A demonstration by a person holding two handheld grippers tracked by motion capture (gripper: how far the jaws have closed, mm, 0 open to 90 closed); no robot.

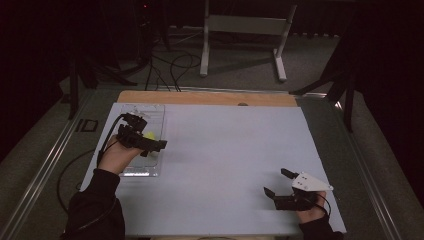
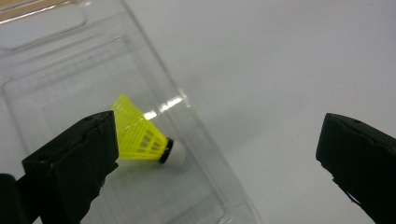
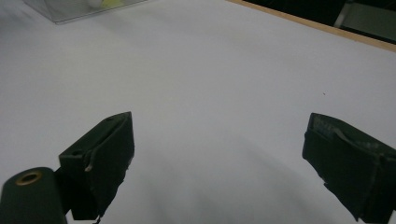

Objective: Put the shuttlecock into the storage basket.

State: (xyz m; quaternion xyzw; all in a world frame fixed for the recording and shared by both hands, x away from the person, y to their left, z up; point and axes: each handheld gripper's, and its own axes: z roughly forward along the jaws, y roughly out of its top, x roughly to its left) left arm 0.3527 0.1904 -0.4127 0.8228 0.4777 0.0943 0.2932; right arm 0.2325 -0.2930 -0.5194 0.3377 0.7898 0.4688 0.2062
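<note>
A yellow shuttlecock (image 2: 140,137) with a white cork tip lies on its side inside a clear plastic tray (image 2: 201,126). In the high view the tray (image 1: 156,112) sits at the table's left, with the shuttlecock (image 1: 149,135) in its middle. My left gripper (image 1: 152,146) hovers over the tray, and its jaws (image 2: 217,149) stand wide open with nothing between the pads; the shuttlecock shows just past the left jaw. My right gripper (image 1: 276,181) rests near the front right of the table. It is open too (image 3: 217,149) and holds nothing.
A white mat (image 1: 230,150) covers the table, with a wooden strip (image 1: 210,97) along the far edge. The tray's corner (image 3: 70,11) shows far off in the right gripper view. A white stand (image 1: 240,30) and cables (image 1: 170,65) lie on the floor beyond.
</note>
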